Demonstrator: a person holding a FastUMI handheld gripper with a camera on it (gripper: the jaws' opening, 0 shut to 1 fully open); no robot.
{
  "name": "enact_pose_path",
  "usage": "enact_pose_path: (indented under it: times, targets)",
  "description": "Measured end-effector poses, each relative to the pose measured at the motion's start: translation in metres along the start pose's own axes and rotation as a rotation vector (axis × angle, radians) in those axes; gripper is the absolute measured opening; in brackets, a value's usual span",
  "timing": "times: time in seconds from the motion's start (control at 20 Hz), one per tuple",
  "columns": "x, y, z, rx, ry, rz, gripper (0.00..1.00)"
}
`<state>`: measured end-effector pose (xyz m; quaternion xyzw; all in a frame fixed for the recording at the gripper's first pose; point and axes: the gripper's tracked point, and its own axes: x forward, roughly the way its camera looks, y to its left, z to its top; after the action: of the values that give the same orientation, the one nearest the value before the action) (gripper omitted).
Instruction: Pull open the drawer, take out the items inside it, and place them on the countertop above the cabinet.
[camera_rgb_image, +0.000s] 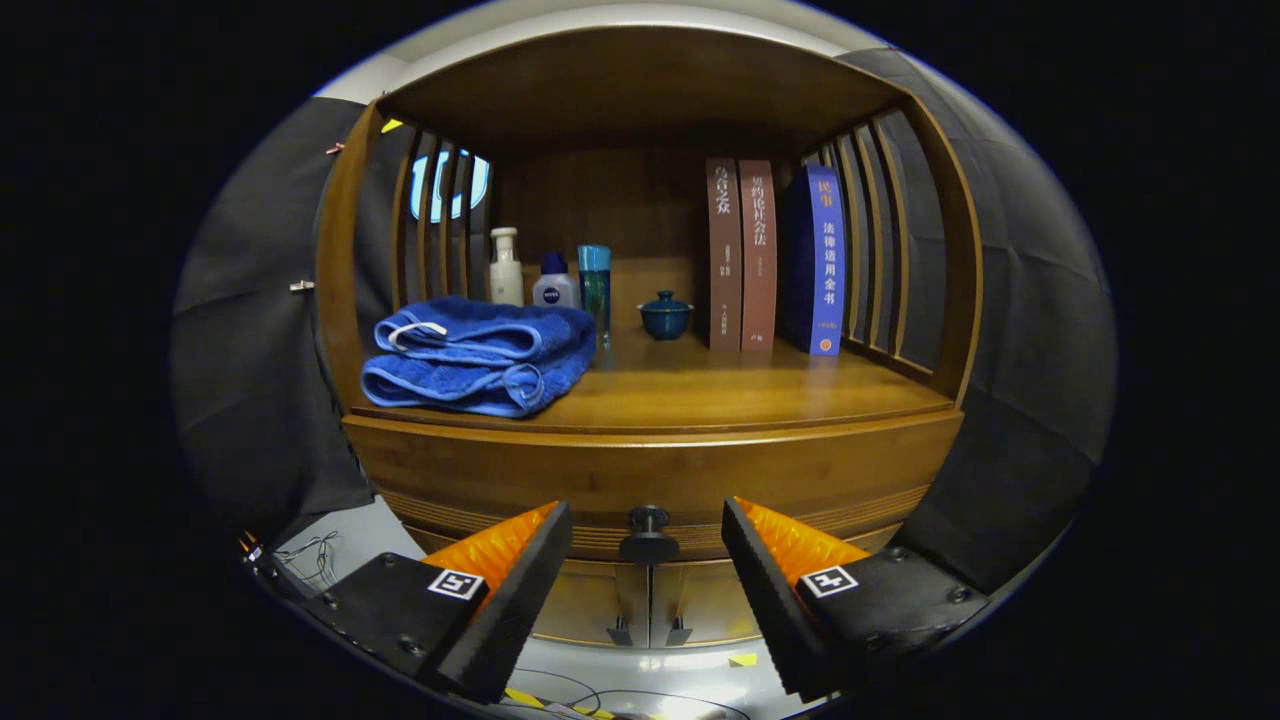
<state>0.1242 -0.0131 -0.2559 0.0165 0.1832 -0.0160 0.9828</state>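
Gripper held level before a wooden cabinet, jaws spread wide with nothing pinched. Dark drawer knob just ahead, lined up in the gap between the two fingers, touched by neither. Drawer closed, front flush under the countertop; contents hidden. Below the knob, two cabinet doors meeting at a centre seam, small handles at the lower edge.

Beyond the fingers, countertop set inside an open shelf alcove with slatted sides. Folded blue towel lying toward the left front. Behind the towel, against the back, a white pump bottle, a short white bottle with a blue cap beside it, then a taller teal bottle. Small dark-teal lidded cup standing alone near the middle. To its right, upright and touching one another, two brown books and a blue book, the blue one nearest the right slats.

Grey floor beneath the cabinet, with thin cables and what may be bits of yellow tape.
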Motion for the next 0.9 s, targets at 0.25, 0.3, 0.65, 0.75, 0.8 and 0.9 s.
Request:
enact_pose_path:
  times: [0.25,0.3,0.65,0.75,0.8,0.9]
  targets:
    - [0.028,0.003,-0.025,0.016,0.051,0.012,0.96]
    - [0.034,0.005,-0.031,0.018,0.066,0.015,0.92]
    - [0.044,-0.002,-0.042,0.008,0.1,0.005,0.49]
    - [0.044,-0.002,-0.045,-0.013,0.111,0.002,0.4]
    - [0.045,-0.002,-0.045,-0.008,0.112,0.004,0.35]
    - [0.046,-0.001,-0.045,-0.005,0.117,0.007,0.35]
